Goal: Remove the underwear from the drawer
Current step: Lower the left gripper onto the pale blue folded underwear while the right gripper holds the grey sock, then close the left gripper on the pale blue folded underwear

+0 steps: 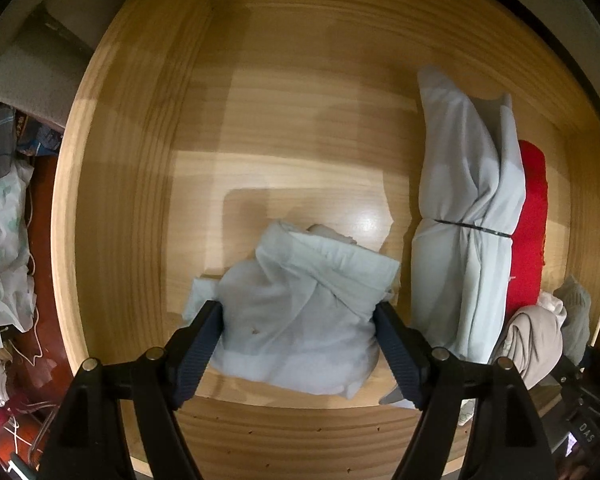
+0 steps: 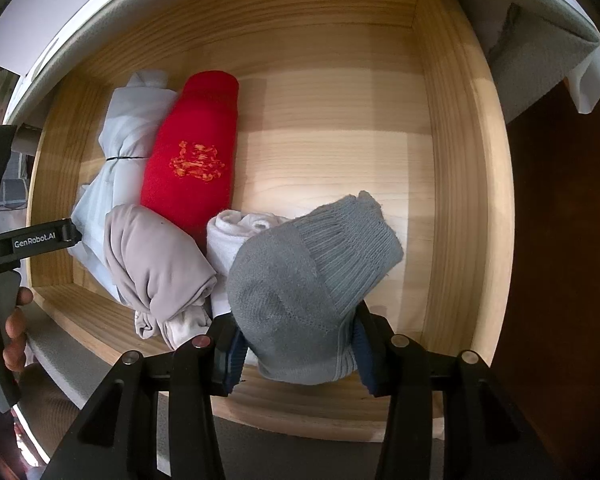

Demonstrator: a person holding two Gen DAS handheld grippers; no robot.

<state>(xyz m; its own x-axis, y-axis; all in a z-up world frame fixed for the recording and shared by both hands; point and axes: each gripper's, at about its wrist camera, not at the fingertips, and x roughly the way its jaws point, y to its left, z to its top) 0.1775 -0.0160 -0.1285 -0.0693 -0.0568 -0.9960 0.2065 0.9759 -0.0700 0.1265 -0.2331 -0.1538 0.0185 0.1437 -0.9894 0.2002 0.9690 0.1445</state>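
A crumpled pale blue-grey underwear (image 1: 300,300) lies on the floor of the wooden drawer (image 1: 112,200) near its front wall. My left gripper (image 1: 298,312) points down over it. Its jaws stand wide, one finger on each side of the bundle, and neither visibly squeezes it. In the right wrist view my right gripper (image 2: 300,340) is shut on a grey sock (image 2: 308,280) at the drawer's front. A beige rolled garment (image 2: 156,264), a white cloth (image 2: 236,232) and a red roll (image 2: 192,152) lie beside the sock.
A long pale roll tied with a black band (image 1: 468,216) lies right of the underwear, against the red roll (image 1: 530,216). Clothes, bags and cords (image 1: 4,216) clutter the floor left of the drawer. A person's hand (image 2: 16,328) holds the other gripper's handle.
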